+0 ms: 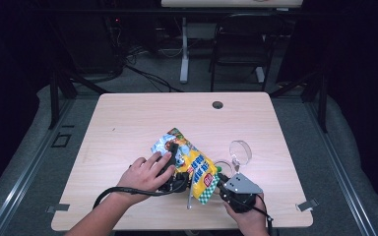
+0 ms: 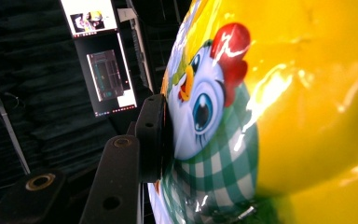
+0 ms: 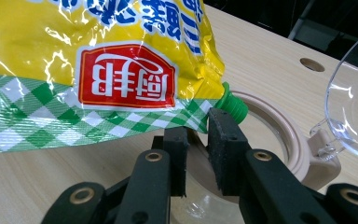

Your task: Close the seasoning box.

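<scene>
A yellow snack bag [image 1: 192, 164] with a cartoon chicken [image 2: 205, 102] and green checked edges is held tilted over the table's near middle. My left gripper [image 1: 177, 163] is shut on it; one pad [image 2: 154, 135] presses flat on the foil and the other jaw is hidden behind the bag. The bag's lower corner [image 3: 98, 60] ends in a green spout cap [image 3: 233, 106] over a glass jar with a beige rim [image 3: 284, 149]. My right gripper [image 3: 198, 128] is shut on the jar's near rim, just below the cap, and its grey plate [image 1: 240, 184] shows from above.
The jar's clear lid [image 1: 240, 152] stands flipped open to the right [image 3: 354, 107]. A thin grey object [image 1: 189, 197] lies by the bag's lower corner. The wooden table [image 1: 128, 123] has a cable hole [image 1: 217, 104] at the back. A chair [image 1: 241, 44] stands beyond it.
</scene>
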The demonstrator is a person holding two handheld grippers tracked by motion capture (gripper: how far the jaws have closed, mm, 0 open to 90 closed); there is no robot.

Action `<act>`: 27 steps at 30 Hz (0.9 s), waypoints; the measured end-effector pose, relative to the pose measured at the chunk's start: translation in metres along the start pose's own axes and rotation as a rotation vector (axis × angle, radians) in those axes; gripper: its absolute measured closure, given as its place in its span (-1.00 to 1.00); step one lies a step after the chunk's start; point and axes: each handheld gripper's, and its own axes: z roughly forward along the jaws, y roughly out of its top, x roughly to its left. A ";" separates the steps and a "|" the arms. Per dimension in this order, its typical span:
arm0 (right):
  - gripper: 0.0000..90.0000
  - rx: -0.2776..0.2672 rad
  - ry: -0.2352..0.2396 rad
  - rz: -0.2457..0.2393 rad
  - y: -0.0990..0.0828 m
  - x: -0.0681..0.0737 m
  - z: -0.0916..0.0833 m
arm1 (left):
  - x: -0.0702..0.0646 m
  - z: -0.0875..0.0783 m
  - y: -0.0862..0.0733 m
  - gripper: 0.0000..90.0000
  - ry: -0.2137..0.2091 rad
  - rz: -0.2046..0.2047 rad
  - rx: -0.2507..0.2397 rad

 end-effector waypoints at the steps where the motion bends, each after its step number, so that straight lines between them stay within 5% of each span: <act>1: 0.73 -0.002 -0.001 0.001 0.000 0.000 0.000 | 0.000 0.000 0.000 0.40 0.002 0.001 -0.002; 27: 0.71 -0.004 0.001 0.008 0.000 0.000 0.001 | 0.005 -0.002 0.002 0.40 0.010 0.032 -0.003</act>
